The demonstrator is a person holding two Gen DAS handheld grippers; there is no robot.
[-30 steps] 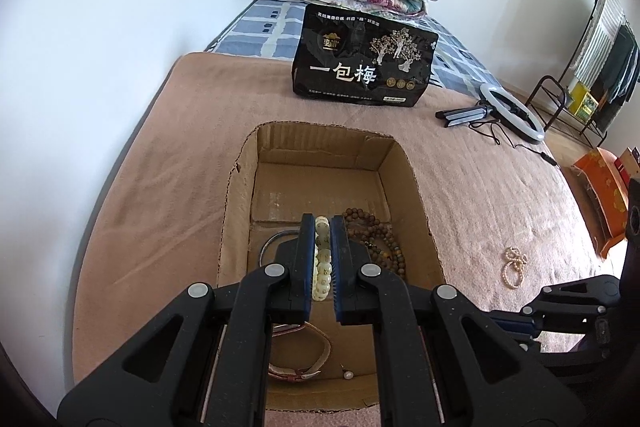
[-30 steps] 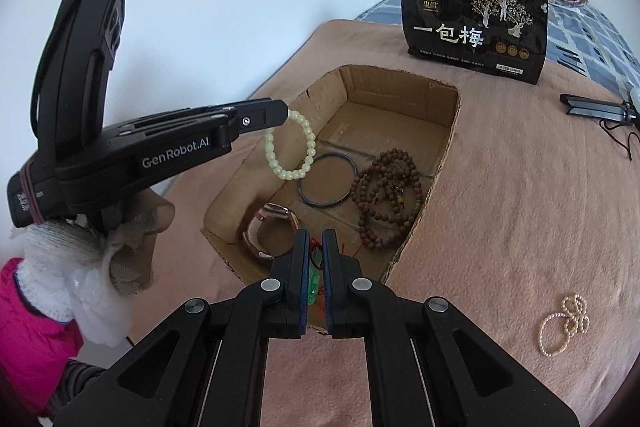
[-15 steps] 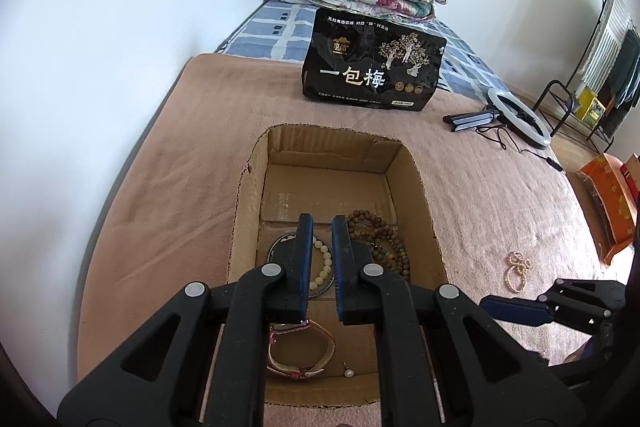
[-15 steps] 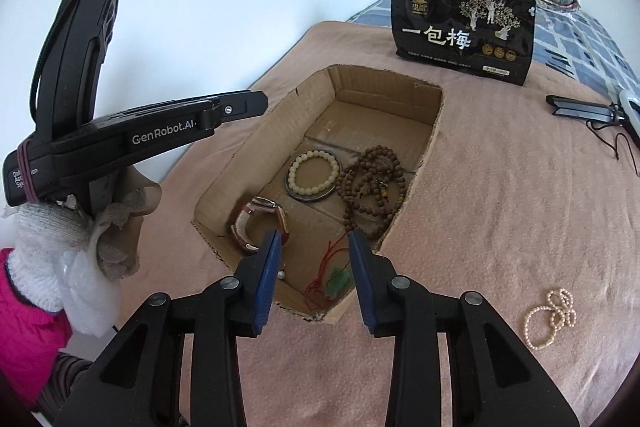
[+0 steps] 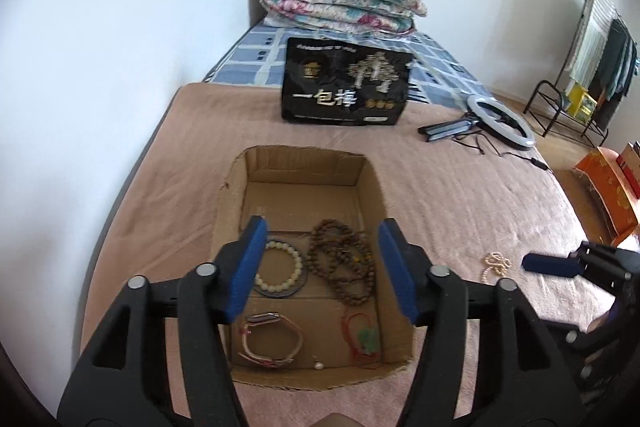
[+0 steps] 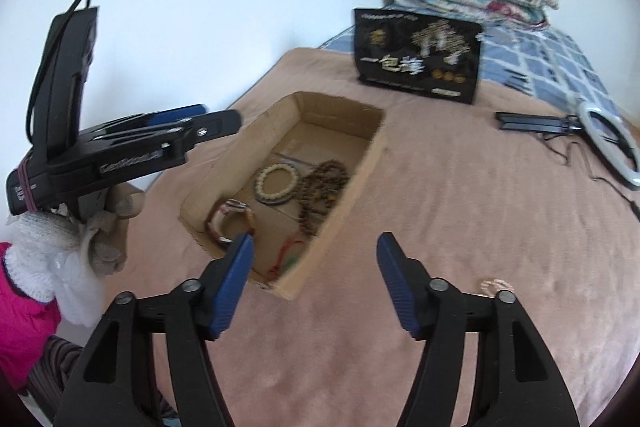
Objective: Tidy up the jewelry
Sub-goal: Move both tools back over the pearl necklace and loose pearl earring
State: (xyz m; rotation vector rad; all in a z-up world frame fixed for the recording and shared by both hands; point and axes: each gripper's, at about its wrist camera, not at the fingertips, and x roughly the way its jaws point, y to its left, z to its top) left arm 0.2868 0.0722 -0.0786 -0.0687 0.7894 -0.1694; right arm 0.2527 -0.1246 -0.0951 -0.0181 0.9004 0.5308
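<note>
Grippers both opening, nothing between jaws: left gripper, right gripper | cardboard box holding cream bead bracelet, brown bead strand, watch, red cord | pearl bracelet lying outside on blanket, likely next | advice: right approaching low, pinching one loop.

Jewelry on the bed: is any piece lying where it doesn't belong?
Yes. A pearl strand lies loose on the blanket, right of the box, while the other pieces sit inside it. Neither tool holds anything.
</note>
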